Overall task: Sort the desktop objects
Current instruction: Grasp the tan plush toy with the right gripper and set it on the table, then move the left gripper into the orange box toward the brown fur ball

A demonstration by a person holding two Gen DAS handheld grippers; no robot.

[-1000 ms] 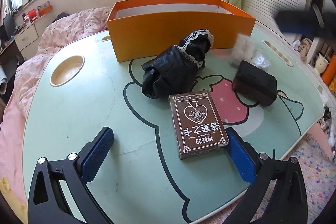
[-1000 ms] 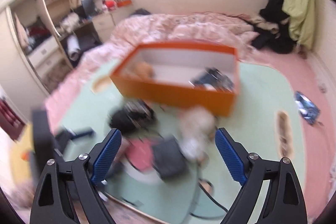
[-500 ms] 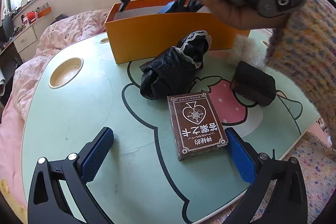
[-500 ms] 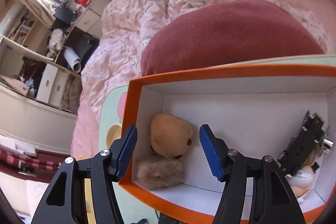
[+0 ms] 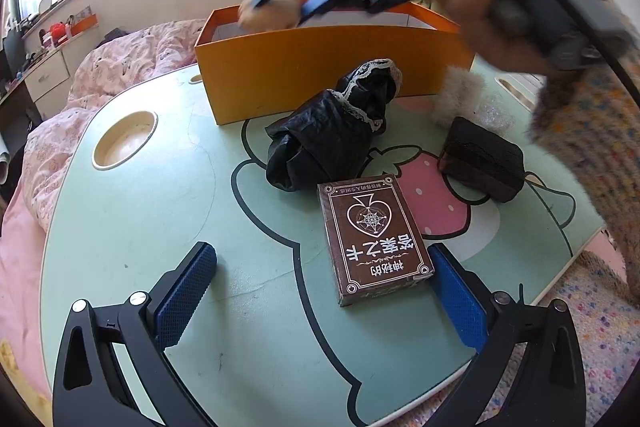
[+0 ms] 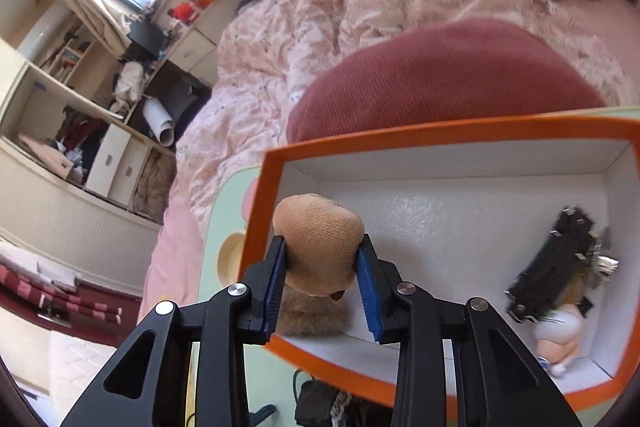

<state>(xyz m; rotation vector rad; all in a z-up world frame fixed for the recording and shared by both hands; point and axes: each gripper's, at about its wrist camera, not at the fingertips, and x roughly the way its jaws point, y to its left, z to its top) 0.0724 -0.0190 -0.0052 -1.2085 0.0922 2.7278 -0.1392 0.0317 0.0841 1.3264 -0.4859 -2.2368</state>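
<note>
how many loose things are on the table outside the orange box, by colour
black: 2, the lace-trimmed bundle and the block
brown: 1, the card box
white: 1, the fluffy thing
clear: 1, the crinkly wrapper
total: 5

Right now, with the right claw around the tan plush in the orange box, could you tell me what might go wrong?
1. The right claw is closing on the round, soft plush; it could squirt out.
2. The furry piece under the plush may come up with it.
3. The plush sits close to the box wall, so a finger might catch the rim.
</note>
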